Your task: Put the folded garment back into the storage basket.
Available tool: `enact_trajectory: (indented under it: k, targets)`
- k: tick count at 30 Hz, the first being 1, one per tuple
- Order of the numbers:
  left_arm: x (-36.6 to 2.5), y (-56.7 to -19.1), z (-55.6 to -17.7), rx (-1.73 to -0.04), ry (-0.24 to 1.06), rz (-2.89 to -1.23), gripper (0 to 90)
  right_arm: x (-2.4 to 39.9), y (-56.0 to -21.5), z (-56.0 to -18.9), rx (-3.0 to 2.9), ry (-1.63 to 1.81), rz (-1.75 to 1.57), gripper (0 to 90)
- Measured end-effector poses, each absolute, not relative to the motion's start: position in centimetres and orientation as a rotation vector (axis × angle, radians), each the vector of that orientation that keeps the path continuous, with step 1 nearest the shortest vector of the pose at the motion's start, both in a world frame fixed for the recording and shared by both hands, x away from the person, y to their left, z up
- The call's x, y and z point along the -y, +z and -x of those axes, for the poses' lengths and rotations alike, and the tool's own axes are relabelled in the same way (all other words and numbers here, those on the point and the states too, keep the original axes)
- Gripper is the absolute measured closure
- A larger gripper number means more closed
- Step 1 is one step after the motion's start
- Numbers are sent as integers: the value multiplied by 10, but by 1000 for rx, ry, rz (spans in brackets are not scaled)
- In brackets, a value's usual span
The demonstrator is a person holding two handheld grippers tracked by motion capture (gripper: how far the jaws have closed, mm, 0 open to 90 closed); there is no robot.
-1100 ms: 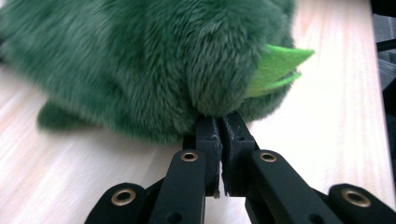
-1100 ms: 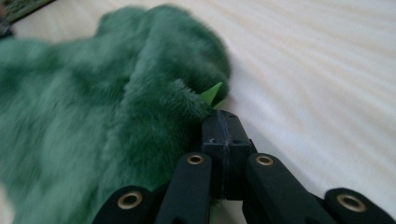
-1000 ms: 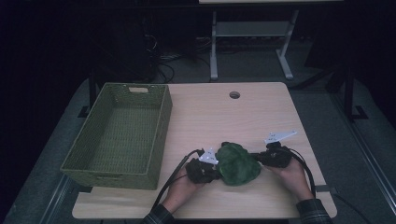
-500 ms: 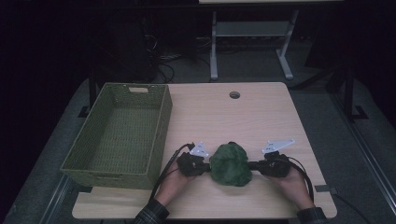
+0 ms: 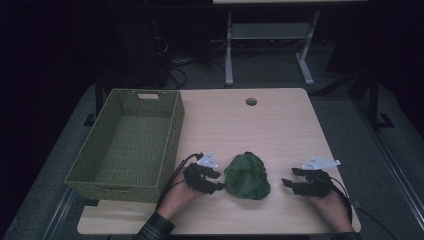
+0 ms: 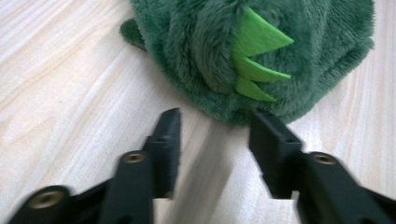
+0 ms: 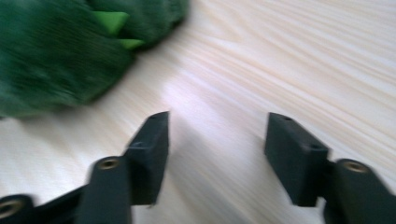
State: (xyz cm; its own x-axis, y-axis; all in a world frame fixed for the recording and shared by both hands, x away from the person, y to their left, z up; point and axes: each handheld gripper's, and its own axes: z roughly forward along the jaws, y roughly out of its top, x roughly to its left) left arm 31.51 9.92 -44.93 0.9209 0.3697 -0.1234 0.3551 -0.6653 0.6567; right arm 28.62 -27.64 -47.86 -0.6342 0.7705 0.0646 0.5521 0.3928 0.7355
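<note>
Two tongs flank the green plush toy [image 5: 247, 176], and I see both with their jaws apart, nothing pinched between them. On my left tongs [image 5: 216, 181], the jaws have just been opening; in the left gripper view [image 6: 215, 122] the far jaw's tip sits right at the fur of the toy's lower edge, while the gap between the jaws holds only bare wood. My right tongs [image 5: 289, 177] have likewise just been opening, and in the right gripper view [image 7: 217, 126] they stand clear of the toy, which lies off toward the upper left corner of that picture, blurred.

From the high view, the plush toy rests on the table [image 5: 280, 130], near its front edge and roughly midway between my two hands. It is a rounded dark green bundle; the left gripper view shows three light green felt spikes [image 6: 257, 60] running down its side. My left tongs are just beside it, my right tongs are apart from it with a strip of bare table between.

To the left stands a green woven basket [image 5: 172, 131], its long side along the table's left edge, near my left hand but not touching it. Toward the back of the table is a small round hole [image 5: 251, 102].
</note>
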Motion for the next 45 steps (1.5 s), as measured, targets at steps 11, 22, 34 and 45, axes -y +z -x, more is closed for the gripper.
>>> enact_trajectory:
  k: [11,22,34,45]
  targets:
    - [-94,-431,-312,-509,38,-2339,239,280,-482,-294,-2314,1014,-1211,138]
    - [-77,-412,-316,-419,60,-2410,138,280,-483,-297,-2308,975,-1255,29]
    - [-52,-400,-328,-303,35,-2509,133,280,-483,-297,-2310,975,-1257,29]
    - [-31,-422,-340,-231,-10,-2623,130,280,-483,-297,-2310,975,-1257,29]
